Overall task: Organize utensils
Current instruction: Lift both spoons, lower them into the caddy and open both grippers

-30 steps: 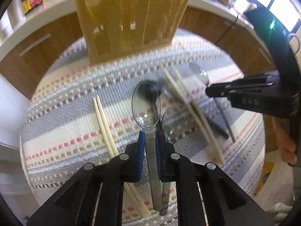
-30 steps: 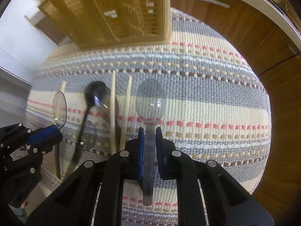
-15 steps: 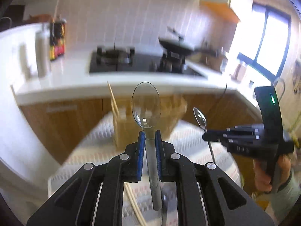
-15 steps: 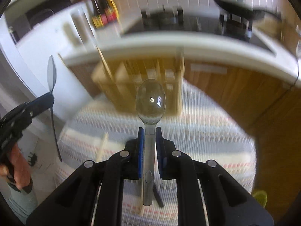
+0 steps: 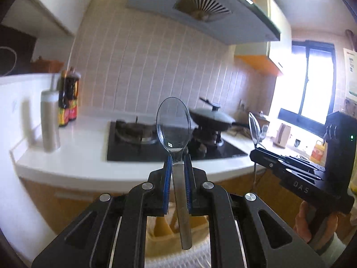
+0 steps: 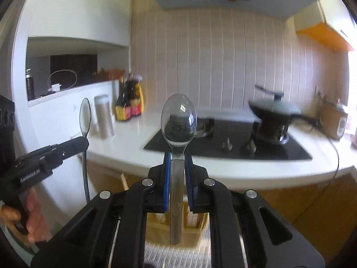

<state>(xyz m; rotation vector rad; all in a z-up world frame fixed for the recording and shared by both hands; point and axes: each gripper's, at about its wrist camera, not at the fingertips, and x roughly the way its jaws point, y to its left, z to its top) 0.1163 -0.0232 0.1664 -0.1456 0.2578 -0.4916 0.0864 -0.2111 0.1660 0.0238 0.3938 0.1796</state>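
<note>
Each claw, the left gripper point(image 5: 177, 167) and the right gripper point(image 6: 177, 167), is pinching a clear spoon point(image 5: 173, 125) upright above the yellow basket point(image 6: 178, 223), and next is lowering both handles into it.

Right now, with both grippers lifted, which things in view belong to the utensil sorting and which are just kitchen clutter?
Part of the job:
- left gripper, shut on left spoon
- right gripper, shut on right spoon
- yellow utensil holder, low beneath both grippers

Just lying about:
- wok on the stove
- sauce bottles
- steel canister
</note>
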